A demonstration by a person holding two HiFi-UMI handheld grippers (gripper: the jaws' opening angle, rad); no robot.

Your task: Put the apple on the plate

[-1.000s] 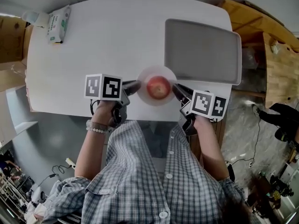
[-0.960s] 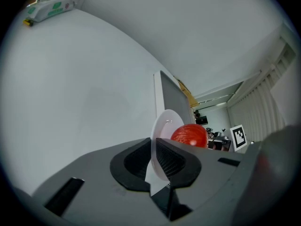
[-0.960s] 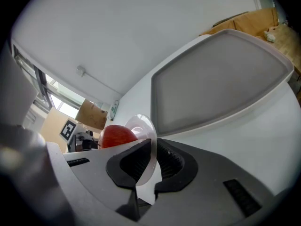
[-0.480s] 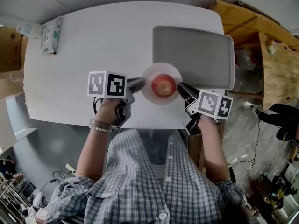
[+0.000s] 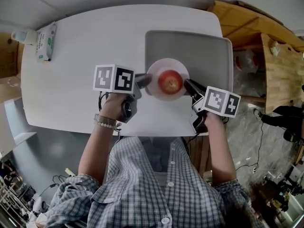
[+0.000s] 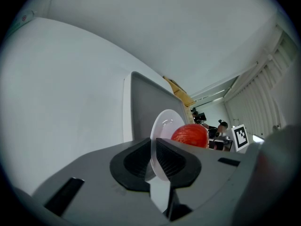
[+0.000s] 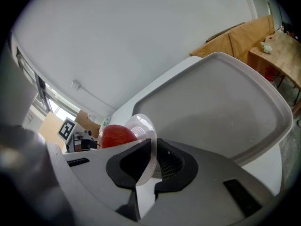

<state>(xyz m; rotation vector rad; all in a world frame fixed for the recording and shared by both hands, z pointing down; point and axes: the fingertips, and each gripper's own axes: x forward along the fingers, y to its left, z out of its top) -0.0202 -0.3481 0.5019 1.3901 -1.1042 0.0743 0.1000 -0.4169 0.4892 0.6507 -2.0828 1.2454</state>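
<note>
White worktop point(image 5: 85, 46), near edge partly hidden by the person's arms. Grey tray point(image 5: 204, 46) on its right side, overhanging the right edge. Left hand-held gripper point(image 5: 144, 80) clenched on the left rim of the plate point(image 5: 155, 70); right hand-held gripper point(image 5: 190, 85) clenched on the opposite rim. Rim vanishes between the pads in both gripper views. Plate over the tray's near-left part; resting or lifted, cannot tell. Apple point(image 5: 170, 81) sits mid-plate, its lower half cut off by the gripper bodies in both gripper views.

Apple point(image 5: 170, 81) lies on plate point(image 5: 156, 86), above tray's point(image 5: 202, 51) near edge.
</note>
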